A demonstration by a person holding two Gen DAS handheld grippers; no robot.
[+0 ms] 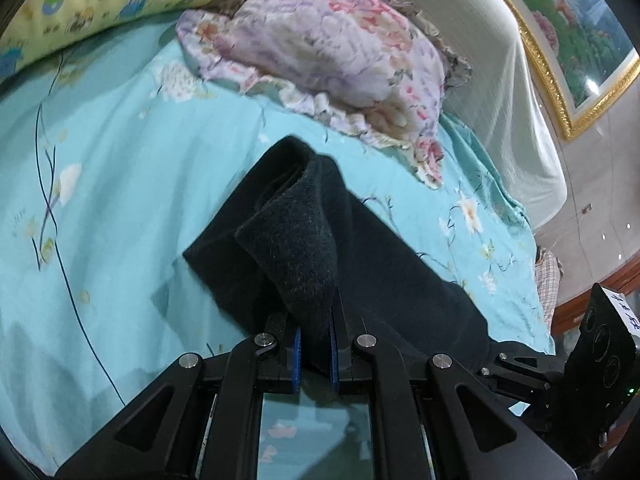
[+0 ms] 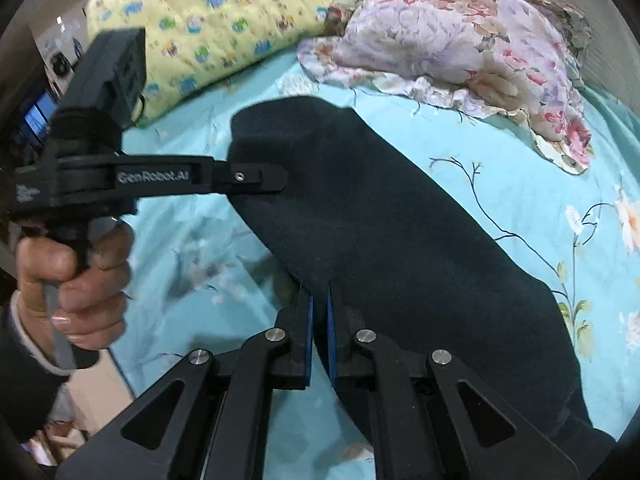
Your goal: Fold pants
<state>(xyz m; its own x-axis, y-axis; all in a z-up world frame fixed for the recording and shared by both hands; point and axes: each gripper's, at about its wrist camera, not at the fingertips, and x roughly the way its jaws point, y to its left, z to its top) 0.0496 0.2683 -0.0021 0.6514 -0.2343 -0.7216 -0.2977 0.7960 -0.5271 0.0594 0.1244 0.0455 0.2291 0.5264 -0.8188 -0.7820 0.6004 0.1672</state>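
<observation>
Our left gripper [image 1: 315,344] pinches a lifted fold of the black pants [image 1: 296,240]; ahead of it lies a floral pillow [image 1: 332,52] on the turquoise sheet [image 1: 120,168].

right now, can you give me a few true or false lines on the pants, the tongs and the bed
1. Both tongs are shut on the pants. True: the left tongs and the right tongs each pinch dark cloth.
2. The pants are white. False: they are black.
3. The sheet is red. False: it is turquoise with flowers.
4. A floral pillow lies beyond the pants. True.
5. A hand grips the left handle. True.
</observation>
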